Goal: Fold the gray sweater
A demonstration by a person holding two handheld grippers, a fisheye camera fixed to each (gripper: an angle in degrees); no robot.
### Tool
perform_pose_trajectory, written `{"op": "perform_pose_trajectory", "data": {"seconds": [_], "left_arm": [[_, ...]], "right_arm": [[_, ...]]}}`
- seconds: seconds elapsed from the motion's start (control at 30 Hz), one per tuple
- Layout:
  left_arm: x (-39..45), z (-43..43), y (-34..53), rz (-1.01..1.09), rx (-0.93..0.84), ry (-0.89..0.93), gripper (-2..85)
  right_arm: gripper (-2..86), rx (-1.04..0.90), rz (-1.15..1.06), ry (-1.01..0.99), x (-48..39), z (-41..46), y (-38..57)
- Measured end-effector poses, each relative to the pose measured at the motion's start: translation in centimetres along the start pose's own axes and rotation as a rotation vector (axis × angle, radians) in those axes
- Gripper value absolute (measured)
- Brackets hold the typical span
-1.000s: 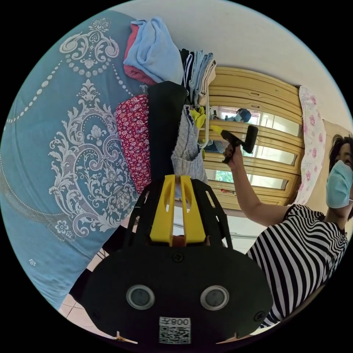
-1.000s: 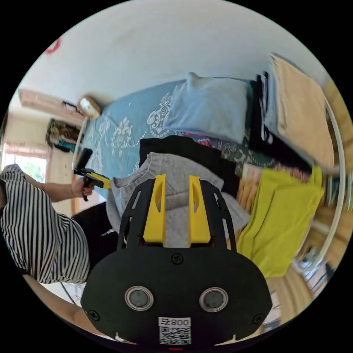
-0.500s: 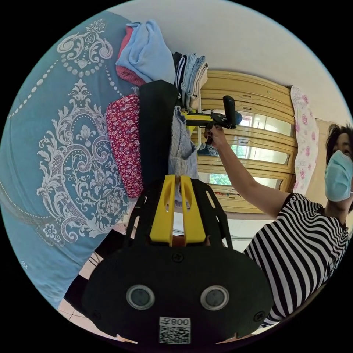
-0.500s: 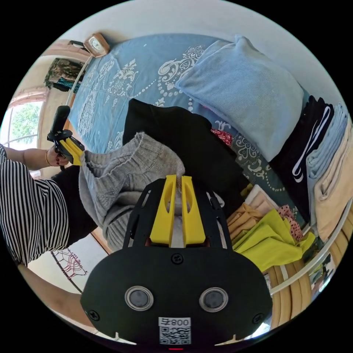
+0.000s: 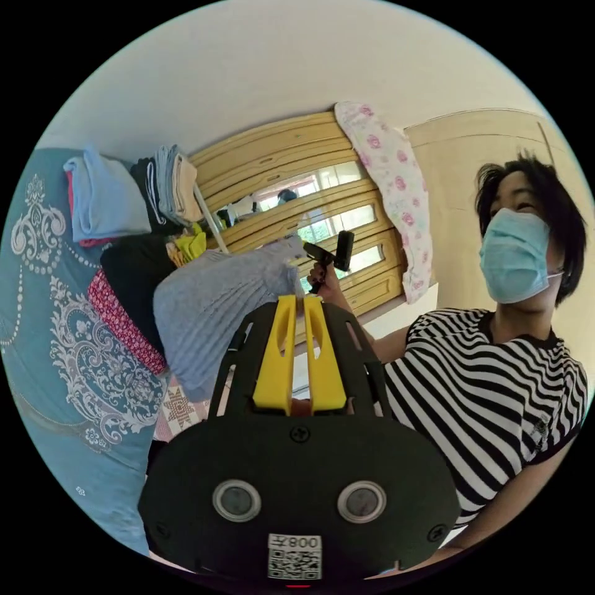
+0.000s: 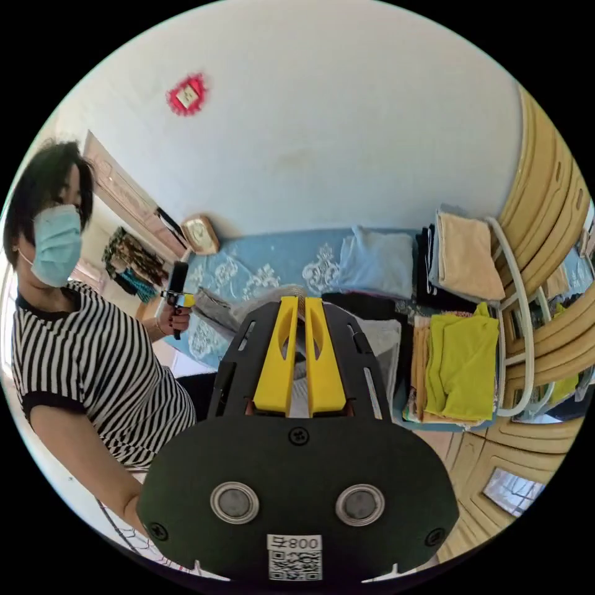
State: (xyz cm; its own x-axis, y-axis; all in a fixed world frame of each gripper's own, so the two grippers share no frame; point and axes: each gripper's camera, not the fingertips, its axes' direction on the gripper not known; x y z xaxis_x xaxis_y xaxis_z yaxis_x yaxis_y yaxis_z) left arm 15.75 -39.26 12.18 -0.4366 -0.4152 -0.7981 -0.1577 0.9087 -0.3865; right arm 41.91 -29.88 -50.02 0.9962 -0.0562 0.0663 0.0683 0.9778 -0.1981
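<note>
The gray sweater (image 5: pixel 211 310) hangs lifted above the bed, stretched between my two grippers. In the left gripper view, my left gripper (image 5: pixel 297 302) is shut on one edge of it. The right gripper (image 5: pixel 310 249), held in a hand, pinches the far corner. In the right gripper view, my right gripper (image 6: pixel 297 302) is shut on the gray sweater (image 6: pixel 383 338), which spreads beside and behind the jaws. Over at the left, the left gripper (image 6: pixel 186 300) holds the other end. A person in a striped shirt (image 6: pixel 99 384) holds both.
The blue patterned bed (image 6: pixel 260 263) carries piles: a light blue folded garment (image 6: pixel 378 257), a beige stack (image 6: pixel 465 254), a yellow-green garment (image 6: pixel 462 359), and black (image 5: pixel 133 273) and red floral (image 5: pixel 118 316) pieces. A wooden wardrobe (image 5: pixel 279 161) stands behind. A clock (image 6: pixel 199 234) sits on the bed.
The right gripper closed on the sweater. Both grippers then rose and pulled it off the pile, spreading it between them. Both views swung toward the ceiling and the person.
</note>
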Motion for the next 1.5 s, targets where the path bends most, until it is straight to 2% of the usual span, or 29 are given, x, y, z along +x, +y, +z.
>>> {"op": "perform_pose_trajectory", "data": {"seconds": [0.07, 0.27, 0.4, 0.53, 0.67, 0.97, 1.13, 1.3, 1.4, 1.5], "left_arm": [[6.5, -4.8, 1.6, 0.067, 0.070, -0.019, 2.3], [23.6, -14.8, 6.7, 0.254, 0.122, -0.239, 2.3], [33.2, -19.5, 11.1, 0.343, 0.247, -0.308, 2.2], [43.8, -23.5, 16.8, 0.424, 0.409, -0.490, 2.1], [53.1, -27.4, 22.4, 0.499, 0.578, -0.578, 2.1], [71.3, -32.6, 31.8, 0.739, 0.701, -0.891, 2.2], [77.0, -36.1, 33.9, 0.823, 0.707, -0.992, 2.3], [79.1, -41.2, 33.6, 0.846, 0.704, -1.054, 2.2], [78.2, -45.6, 31.8, 0.792, 0.690, -1.071, 2.1], [75.0, -51.3, 28.4, 0.654, 0.670, -1.086, 2.1]], "right_arm": [[1.7, 0.098, -0.020, 0.022, -5.8, -2.1, 0.8], [1.6, 0.172, -0.211, -0.059, -18.9, -3.1, 0.6], [1.6, 0.200, -0.318, -0.187, -23.9, -2.8, 0.1], [1.6, 0.145, -0.452, -0.239, -29.4, -1.0, -0.9], [1.6, 0.166, -0.605, -0.328, -35.0, -0.6, -1.4], [1.6, 0.342, -0.883, -0.431, -44.8, -2.2, -1.8], [1.6, 0.421, -0.950, -0.425, -48.0, -1.4, -3.3], [1.7, 0.409, -0.948, -0.388, -50.1, 2.5, -7.2], [1.7, 0.352, -0.907, -0.327, -50.7, 7.1, -11.4], [1.9, 0.232, -0.833, -0.264, -50.8, 14.4, -17.7]]}}
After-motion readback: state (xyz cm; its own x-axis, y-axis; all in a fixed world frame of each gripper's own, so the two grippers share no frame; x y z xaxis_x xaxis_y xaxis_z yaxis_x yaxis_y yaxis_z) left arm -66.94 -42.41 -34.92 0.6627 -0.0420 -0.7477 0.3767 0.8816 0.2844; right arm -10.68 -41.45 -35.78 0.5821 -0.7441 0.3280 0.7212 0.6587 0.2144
